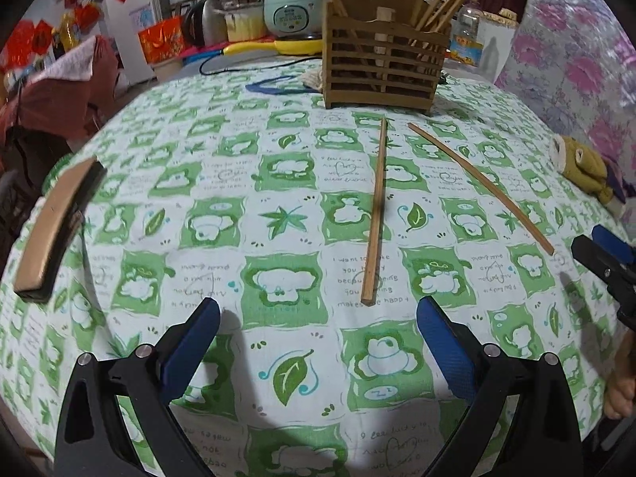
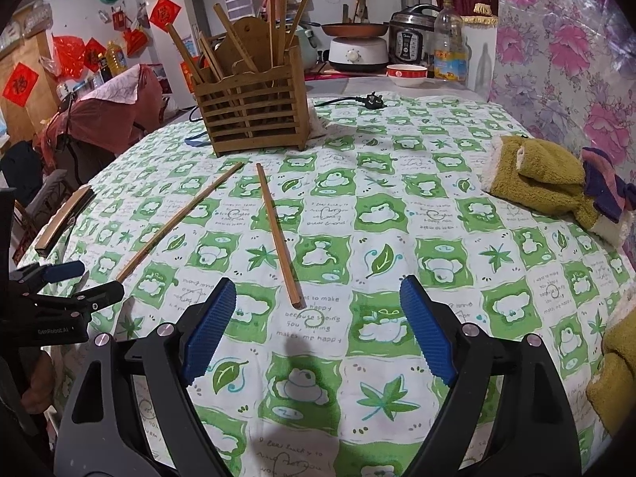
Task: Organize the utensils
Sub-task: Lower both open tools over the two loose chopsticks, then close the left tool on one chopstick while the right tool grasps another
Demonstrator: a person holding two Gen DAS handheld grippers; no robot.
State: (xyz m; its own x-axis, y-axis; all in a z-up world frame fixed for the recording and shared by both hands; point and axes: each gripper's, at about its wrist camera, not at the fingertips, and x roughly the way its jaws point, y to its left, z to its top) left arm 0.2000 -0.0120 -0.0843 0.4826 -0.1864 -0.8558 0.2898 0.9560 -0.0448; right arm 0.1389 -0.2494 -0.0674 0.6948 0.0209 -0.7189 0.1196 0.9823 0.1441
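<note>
Cloth over the desk [image 1: 286, 206]: soft cotton, white ground with green squares, printed leaves, bear shapes and small script, slightly wrinkled. Two loose chopsticks lie flat on it, both thin square-section sticks of brown bamboo or wood. One chopstick [image 1: 375, 214] runs nearly straight away from the left camera; the second chopstick [image 1: 481, 187] lies angled to its right, well apart at the near ends and closer at the far ends, not touching.

Behind them stands the utensil holder [image 1: 383, 63], a slatted wooden box with a scalloped back panel, upright, holding more chopsticks [image 1: 445, 4] that lean outward on both sides.

Left hand-held gripper [image 1: 318, 342]: black plastic arms, blue ribbed pads, jaws wide apart, nothing between them, held above the cloth short of the near chopstick end. Right hand-held gripper [image 2: 318, 326]: same build, jaws also wide and empty, the near tip of one chopstick just ahead of the gap.

Flat tan-topped block with a dark underside [image 1: 55, 226] sits at the left desk edge. Olive terry towel [image 2: 544, 179], thick and fuzzy, lies bunched at the right edge.
</note>
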